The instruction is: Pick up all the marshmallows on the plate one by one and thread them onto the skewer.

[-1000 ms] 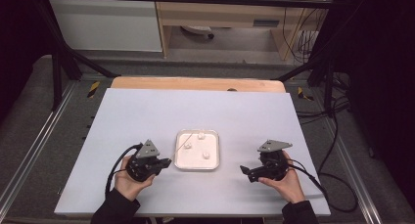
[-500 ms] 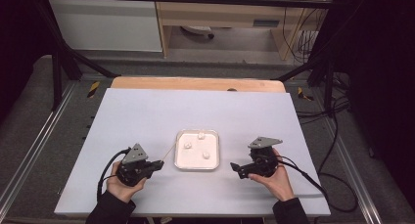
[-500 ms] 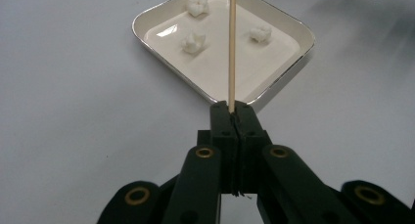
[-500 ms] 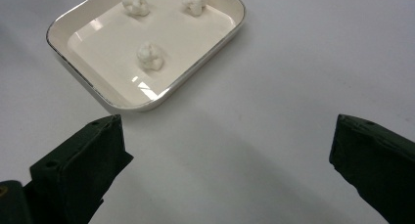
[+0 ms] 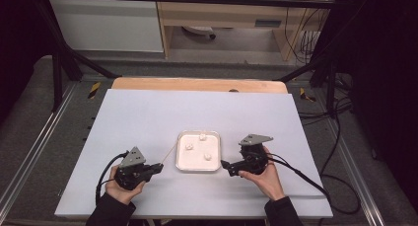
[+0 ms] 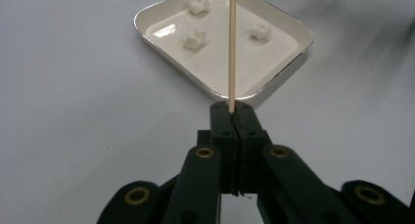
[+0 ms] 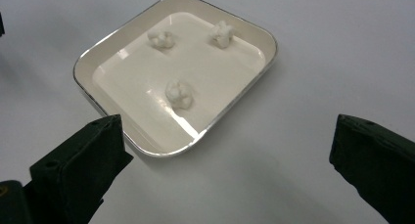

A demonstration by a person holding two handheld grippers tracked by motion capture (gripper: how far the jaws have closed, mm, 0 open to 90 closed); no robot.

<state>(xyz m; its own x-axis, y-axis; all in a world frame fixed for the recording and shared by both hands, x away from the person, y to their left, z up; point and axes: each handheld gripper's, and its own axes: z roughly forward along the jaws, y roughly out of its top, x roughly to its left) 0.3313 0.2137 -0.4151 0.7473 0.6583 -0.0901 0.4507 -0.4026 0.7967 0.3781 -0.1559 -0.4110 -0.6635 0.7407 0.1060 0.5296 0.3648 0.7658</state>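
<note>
Right tool point(image 5: 226, 168) nearer white tray point(image 5: 181, 165)

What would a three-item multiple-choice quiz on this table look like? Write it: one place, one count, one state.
1. Where is the tray?
A. between the two grippers
B. at the table's far edge
C. left of both grippers

2. How many white lumps lie in the tray?
A. one
B. three
C. five

3. How is the left gripper?
A. wide open
B. shut on the wooden skewer
C. shut on a lump

Key: 1 A, the high view shows the left gripper left of it and the right gripper right of it; 2 B, three lumps are countable; 3 B, the skewer rises from its closed jaws.
</note>
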